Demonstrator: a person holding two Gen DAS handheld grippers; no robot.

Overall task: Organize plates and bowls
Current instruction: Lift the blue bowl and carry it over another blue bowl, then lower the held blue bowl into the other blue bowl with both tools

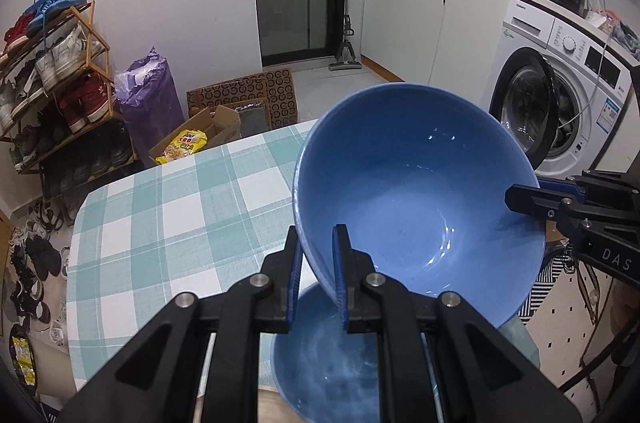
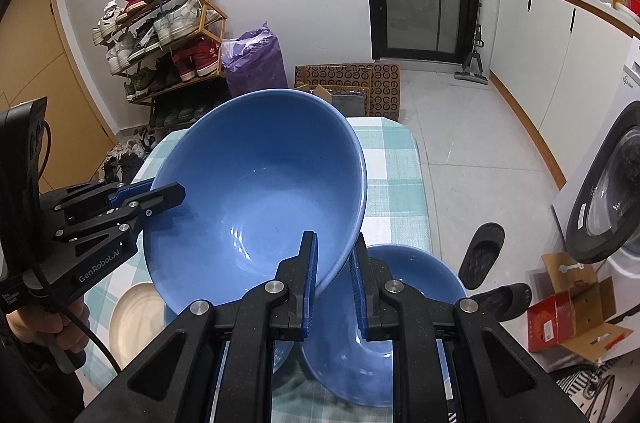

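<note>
— While the large glossy blue ceramic bowl [image 1: 420, 191] is held clear of the table between both tools, how is it gripped?

— It is clamped at its rim from two sides; the left gripper [image 1: 318, 279] is closed on the near left edge of the rim, one blue-padded finger inside the wall and one outside; the right gripper [image 2: 335, 279] is closed on the near right edge in the same manner; each tool is seen from the other's camera biting the opposite side.

— And where is the bowl placed?

— It is carried above the near end of the teal-and-white checked tablecloth [image 1: 168, 199], tilted so that its mouth is turned toward the cameras and its far rim stands highest.

— What lies beneath?

— A second blue bowl [image 2: 416, 307] is seen directly below, mouth up, on the near part of the table; it appears somewhat smaller, though that cannot be settled; a pale cream round plate [image 2: 132, 319] rests at the near left, just beside it.

— On what relation is the coming move judged to turn?

— On the vertical one; the held bowl's base hangs over the lower bowl's opening, so nesting is probably intended; the tilt would have to be levelled first, and both hands are equally near, so neither can be spared.
</note>
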